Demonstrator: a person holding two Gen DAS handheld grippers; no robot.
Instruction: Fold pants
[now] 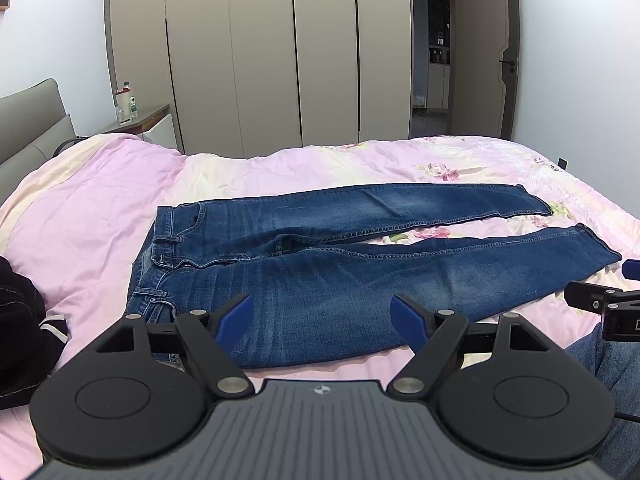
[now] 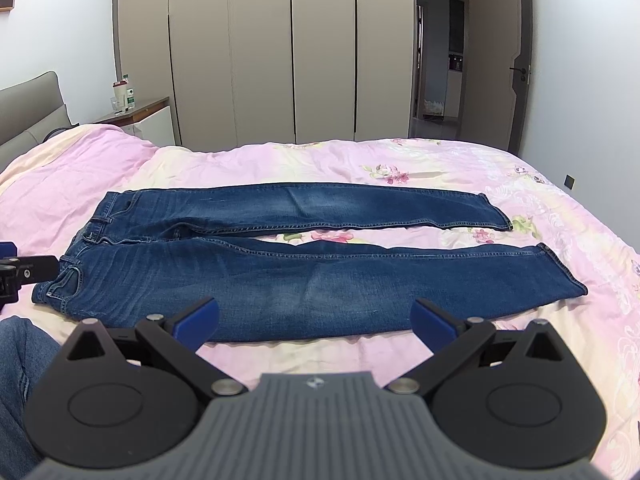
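Note:
Blue jeans (image 1: pixel 320 276) lie spread flat on the pink bedspread (image 1: pixel 100 200), waistband to the left, both legs running right with a narrow gap between them. The same jeans (image 2: pixel 304 280) fill the middle of the right wrist view. My left gripper (image 1: pixel 322 318) hovers open over the near edge of the near leg, close to the hip, holding nothing. My right gripper (image 2: pixel 316 320) is open too, above the near leg's front edge around the knee. Part of the right gripper (image 1: pixel 600 300) shows at the right edge of the left wrist view.
A black garment (image 1: pixel 20 328) lies on the bed left of the waistband. A person's denim-clad leg (image 2: pixel 16 380) is at the bed's front edge. Wardrobe doors (image 2: pixel 260 52) stand behind the bed, a nightstand (image 2: pixel 140 116) with bottles at back left, an open door (image 2: pixel 500 60) at back right.

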